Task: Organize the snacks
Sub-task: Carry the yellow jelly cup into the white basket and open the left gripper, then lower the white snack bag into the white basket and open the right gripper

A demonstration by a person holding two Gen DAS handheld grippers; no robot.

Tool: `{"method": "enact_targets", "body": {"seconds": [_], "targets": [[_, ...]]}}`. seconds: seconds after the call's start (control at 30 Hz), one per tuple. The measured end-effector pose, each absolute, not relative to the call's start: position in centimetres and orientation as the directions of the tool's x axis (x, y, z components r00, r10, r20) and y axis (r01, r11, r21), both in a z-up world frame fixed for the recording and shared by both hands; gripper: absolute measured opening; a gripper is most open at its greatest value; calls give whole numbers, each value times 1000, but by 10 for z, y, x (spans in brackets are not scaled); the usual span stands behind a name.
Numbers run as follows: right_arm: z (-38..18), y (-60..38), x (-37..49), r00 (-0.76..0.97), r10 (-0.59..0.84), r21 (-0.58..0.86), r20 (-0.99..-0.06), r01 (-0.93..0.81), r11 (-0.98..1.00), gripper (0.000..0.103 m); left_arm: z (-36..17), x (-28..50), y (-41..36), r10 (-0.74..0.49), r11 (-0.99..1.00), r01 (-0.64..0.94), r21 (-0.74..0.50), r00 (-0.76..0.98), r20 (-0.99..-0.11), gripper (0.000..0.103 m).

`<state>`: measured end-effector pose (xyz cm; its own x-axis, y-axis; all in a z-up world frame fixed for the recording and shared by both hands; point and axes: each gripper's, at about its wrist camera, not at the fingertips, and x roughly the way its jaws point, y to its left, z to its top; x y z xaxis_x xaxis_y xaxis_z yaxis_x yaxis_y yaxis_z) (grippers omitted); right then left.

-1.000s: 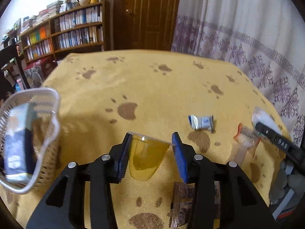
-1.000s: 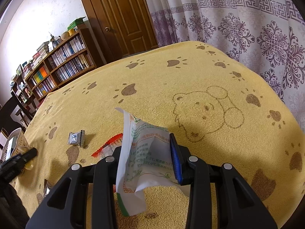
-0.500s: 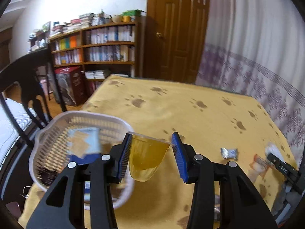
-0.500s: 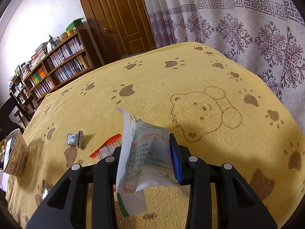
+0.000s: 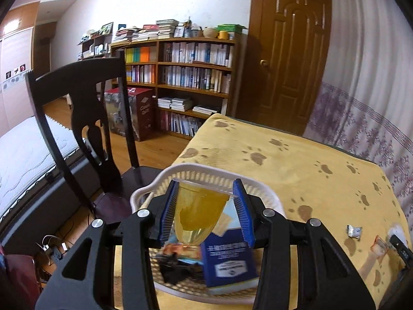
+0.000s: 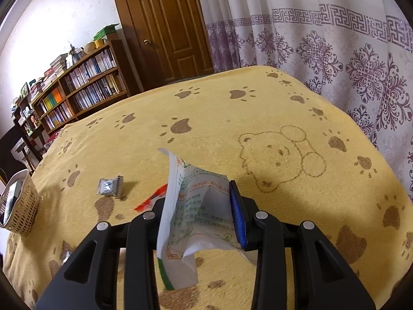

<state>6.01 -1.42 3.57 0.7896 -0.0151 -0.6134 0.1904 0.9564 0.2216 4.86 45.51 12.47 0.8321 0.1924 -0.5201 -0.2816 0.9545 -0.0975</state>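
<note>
Left gripper point(image 5: 205, 213) fingers clamped on a clear jelly cup point(image 5: 198, 215) of yellow jelly, held above the white basket point(image 5: 206, 171) at the bench's left edge. Basket holds a blue box point(image 5: 229, 263). Right gripper point(image 6: 198, 213) fingers grip a white snack packet point(image 6: 192, 218) over the yellow bench cloth point(image 6: 232, 118); a small wrapped candy point(image 6: 109, 186) lies far-left of it.

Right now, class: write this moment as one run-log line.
left claw: shut on jelly cup, over basket | right claw: shut on white packet | silver candy: on table
</note>
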Motion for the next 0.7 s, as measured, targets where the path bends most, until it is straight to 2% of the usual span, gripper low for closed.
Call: {"method": "enact_targets", "body": {"seconds": [0.07, 0.13, 0.37, 0.43, 0.5, 0.7], "targets": [[39, -9, 59, 794, -11, 219, -608, 181, 959, 36, 121, 48, 462, 195, 949, -296, -114, 828, -525, 47], [44, -2, 56, 801, -3, 219, -599, 168, 961, 36, 117, 45, 469, 187, 941, -308, -143, 822, -538, 59], [60, 24, 52, 815, 36, 217, -578, 111, 970, 36, 119, 27, 486, 237, 916, -364, -170, 831, -503, 61], [67, 35, 52, 820, 59, 221, -570, 84, 972, 36, 120, 22, 491, 257, 908, -384, -170, 828, -498, 67], [73, 47, 52, 823, 84, 224, -562, 54, 973, 36, 120, 19, 495, 271, 902, -397, -167, 825, -496, 68], [93, 100, 55, 819, 188, 223, -542, -76, 972, 36, 127, 7, 506, 316, 888, -432, -156, 821, -476, 79]]}}
